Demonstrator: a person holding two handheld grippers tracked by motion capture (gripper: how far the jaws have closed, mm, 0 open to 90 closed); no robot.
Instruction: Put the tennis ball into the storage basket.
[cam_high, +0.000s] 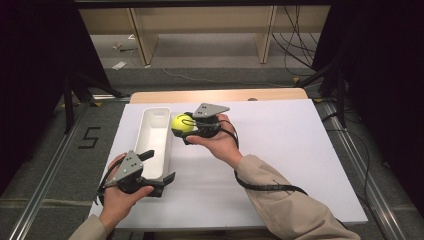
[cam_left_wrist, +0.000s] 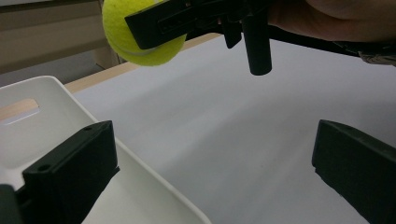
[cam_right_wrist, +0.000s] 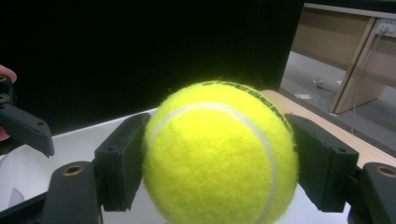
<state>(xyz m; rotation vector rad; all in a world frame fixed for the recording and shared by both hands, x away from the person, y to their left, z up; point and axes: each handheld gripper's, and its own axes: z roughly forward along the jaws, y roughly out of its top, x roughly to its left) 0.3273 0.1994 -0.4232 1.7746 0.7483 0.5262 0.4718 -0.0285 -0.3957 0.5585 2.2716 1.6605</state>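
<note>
A yellow tennis ball (cam_high: 181, 122) (cam_right_wrist: 219, 154) (cam_left_wrist: 122, 33) hangs in the air beside the right wall of a long white tray (cam_high: 151, 131) (cam_left_wrist: 32, 126), near its far end. My right gripper (cam_high: 184, 126) (cam_right_wrist: 219, 161) is shut on the ball, one black pad pressing each side. My left gripper (cam_high: 161, 165) (cam_left_wrist: 210, 163) is at the tray's near right corner with its jaws wide open. One jaw is over the tray, the other over the table, and nothing is gripped between them.
A white foam board (cam_high: 280, 150) covers the table, with a wooden edge (cam_high: 220, 95) at the back. Metal rails (cam_high: 45, 170) run along both sides. Wooden shelving (cam_high: 200, 30) and cables (cam_high: 295, 45) lie on the floor beyond the table.
</note>
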